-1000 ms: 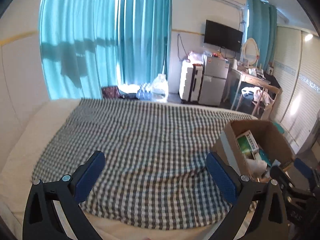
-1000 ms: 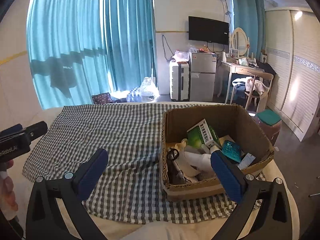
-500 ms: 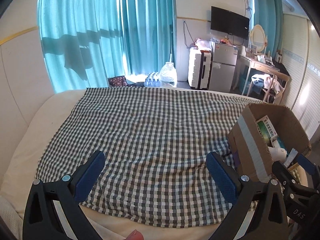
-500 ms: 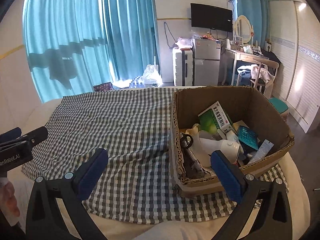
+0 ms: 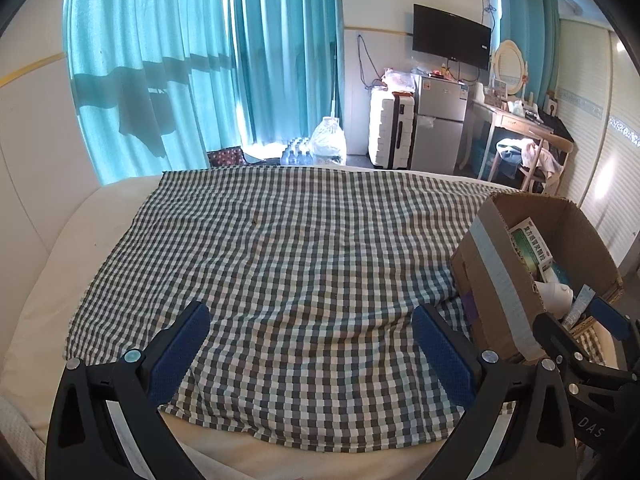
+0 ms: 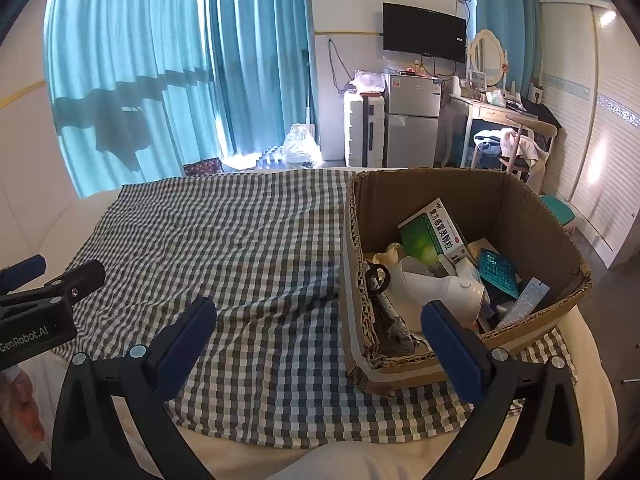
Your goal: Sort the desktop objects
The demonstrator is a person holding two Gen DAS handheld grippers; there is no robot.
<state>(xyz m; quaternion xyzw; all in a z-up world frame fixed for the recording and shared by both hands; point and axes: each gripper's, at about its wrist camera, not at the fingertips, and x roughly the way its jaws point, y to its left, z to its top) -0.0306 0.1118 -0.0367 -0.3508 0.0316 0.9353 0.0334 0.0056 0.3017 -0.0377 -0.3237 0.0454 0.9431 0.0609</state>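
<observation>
Both my tools gape empty: the left tool [image 5: 306, 344] over the checked cloth [image 5: 280, 248], the right tool [image 6: 320, 336] before the cardboard box [image 6: 472, 192] at the bed's right edge.

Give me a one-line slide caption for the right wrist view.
Open right gripper hovers beside a cardboard box of mixed items on a checked cloth.

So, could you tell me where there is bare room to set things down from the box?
The checked cloth is bare from the cardboard box leftward to its edge, and back toward the curtains. The box is crowded: green carton, white bottle, teal packet.
</observation>
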